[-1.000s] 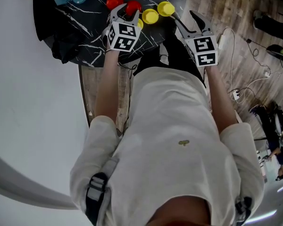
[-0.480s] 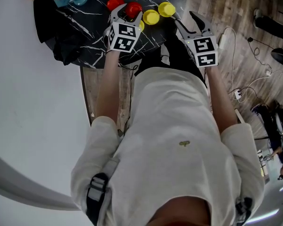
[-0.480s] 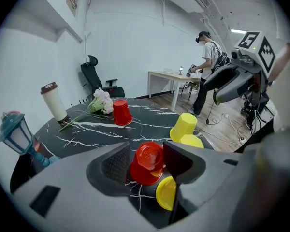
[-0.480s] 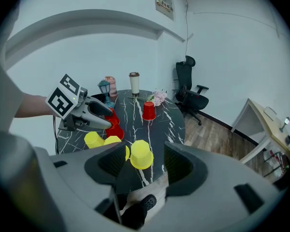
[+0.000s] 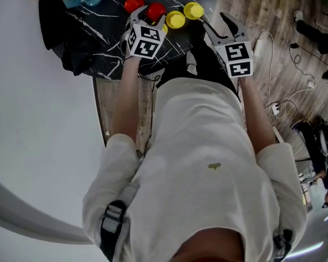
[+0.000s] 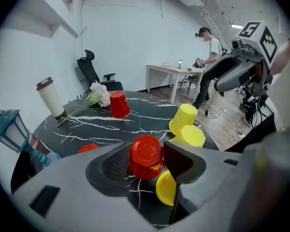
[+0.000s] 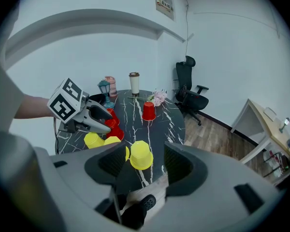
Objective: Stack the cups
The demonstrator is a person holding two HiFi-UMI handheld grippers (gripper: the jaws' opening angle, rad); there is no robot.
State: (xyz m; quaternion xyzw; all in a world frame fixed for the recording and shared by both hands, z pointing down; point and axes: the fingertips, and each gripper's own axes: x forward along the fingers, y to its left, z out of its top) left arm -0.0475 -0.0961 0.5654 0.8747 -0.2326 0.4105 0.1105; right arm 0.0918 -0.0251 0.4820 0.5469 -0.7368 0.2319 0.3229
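Observation:
An upside-down red cup [image 6: 146, 154] stands on the black marble table [image 6: 135, 122] between the jaws of my left gripper [image 6: 146, 170]. Those jaws are opening and the pads no longer press on it. A yellow cup [image 6: 166, 188] lies just right of it, partly hidden by the right jaw. Two more upside-down yellow cups [image 6: 184, 119] stand behind, another red cup [image 6: 88, 149] peeks out at the left, and a third red cup [image 6: 119, 105] is far back. My right gripper [image 7: 144, 162] is open, hanging short of a yellow cup [image 7: 141, 155] near the table edge.
A tall lidded paper cup [image 6: 50, 97], white flowers [image 6: 99, 94] and a blue lantern [image 6: 12, 129] stand at the table's far and left sides. Black cloth [image 5: 63, 31] hangs over one edge. Cables [image 5: 284, 100] lie on the wooden floor. A person [image 6: 210, 57] stands by a desk behind.
The left gripper's jaws have spread apart around the red cup. The right gripper and the other cups stay where they were.

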